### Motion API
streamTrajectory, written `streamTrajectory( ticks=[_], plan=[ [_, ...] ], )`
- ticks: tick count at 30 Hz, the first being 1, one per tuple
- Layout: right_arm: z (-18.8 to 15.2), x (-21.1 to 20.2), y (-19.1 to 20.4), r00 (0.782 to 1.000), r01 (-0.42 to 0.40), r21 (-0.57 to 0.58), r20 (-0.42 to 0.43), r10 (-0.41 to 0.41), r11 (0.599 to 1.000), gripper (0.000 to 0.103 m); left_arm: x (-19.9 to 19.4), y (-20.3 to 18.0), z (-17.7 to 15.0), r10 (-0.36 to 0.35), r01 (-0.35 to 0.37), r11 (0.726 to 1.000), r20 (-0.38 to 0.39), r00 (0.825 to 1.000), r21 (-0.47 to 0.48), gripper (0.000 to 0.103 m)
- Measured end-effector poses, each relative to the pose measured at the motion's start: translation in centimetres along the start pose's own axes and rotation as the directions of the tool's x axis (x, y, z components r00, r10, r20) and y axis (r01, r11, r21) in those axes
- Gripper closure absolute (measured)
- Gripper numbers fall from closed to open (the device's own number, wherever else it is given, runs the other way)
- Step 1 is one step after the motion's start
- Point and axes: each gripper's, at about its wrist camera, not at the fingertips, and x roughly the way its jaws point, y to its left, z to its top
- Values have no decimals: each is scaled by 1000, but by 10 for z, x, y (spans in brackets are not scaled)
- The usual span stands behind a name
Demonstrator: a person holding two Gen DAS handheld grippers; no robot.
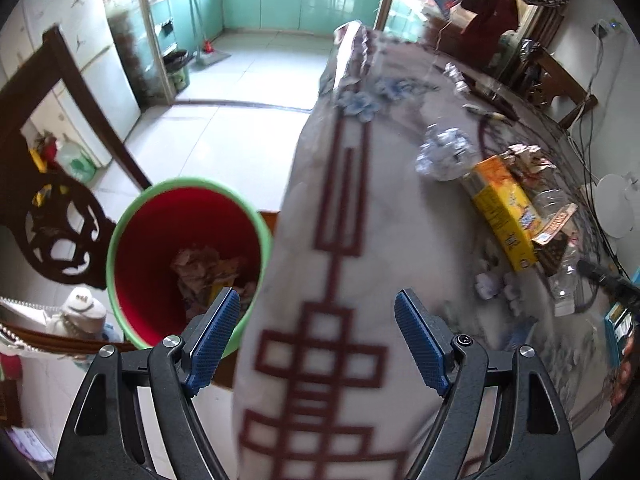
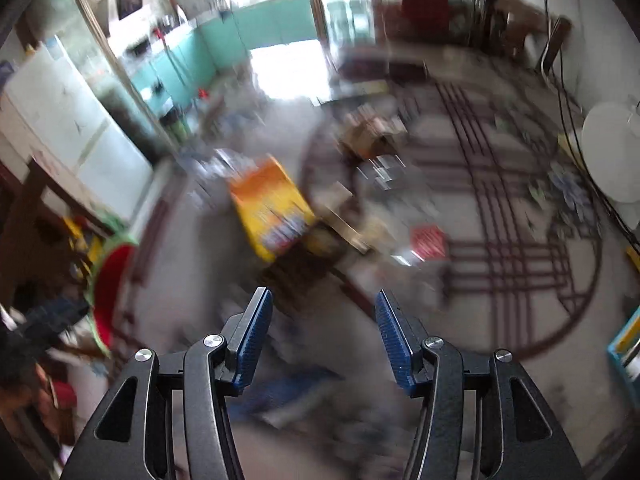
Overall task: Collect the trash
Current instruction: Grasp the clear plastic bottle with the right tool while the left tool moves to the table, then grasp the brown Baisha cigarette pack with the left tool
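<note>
Both the left gripper [image 1: 318, 338] and right gripper [image 2: 324, 336] stand open and empty, while the yellow box [image 1: 505, 212] lies on the table [image 1: 360, 208] near the bin [image 1: 188, 256]; it looks light, stiff cardboard, best pinched across its narrow sides.

Right wrist view: smeared throughout by motion blur. Yellow carton [image 2: 272, 208], print unreadable. Litter beyond it [image 2: 376, 140], kinds cannot be told. Red bin [image 2: 114, 280], far left, partly hidden behind the table edge.

Left wrist view: tablecloth [image 1: 340, 280] blurred near the camera. Bin contents [image 1: 204, 268], partly masked by a fingertip [image 1: 216, 332]. Dark chair [image 1: 52, 184], cut at left edge.
</note>
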Motion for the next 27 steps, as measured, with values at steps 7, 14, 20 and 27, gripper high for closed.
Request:
streamTrajectory(
  ticks=[7, 14, 20, 27],
  plan=[
    [12, 26, -40, 998, 51, -36, -29, -52, 998, 50, -9, -51, 5, -21, 19, 997, 28, 999, 75, 23],
    [23, 54, -46, 997, -10, -76, -81, 4, 997, 51, -5, -119, 13, -76, 68, 975, 28, 997, 209, 23],
    [27, 68, -51, 993, -74, -102, -100, 64, 992, 59, -3, -163, 19, -113, 103, 966, 27, 993, 238, 23],
    [27, 53, -75, 996, -66, -77, -64, 61, 995, 66, 15, -203, 18, -128, 126, 946, -12, 992, 299, 23]
  ],
)
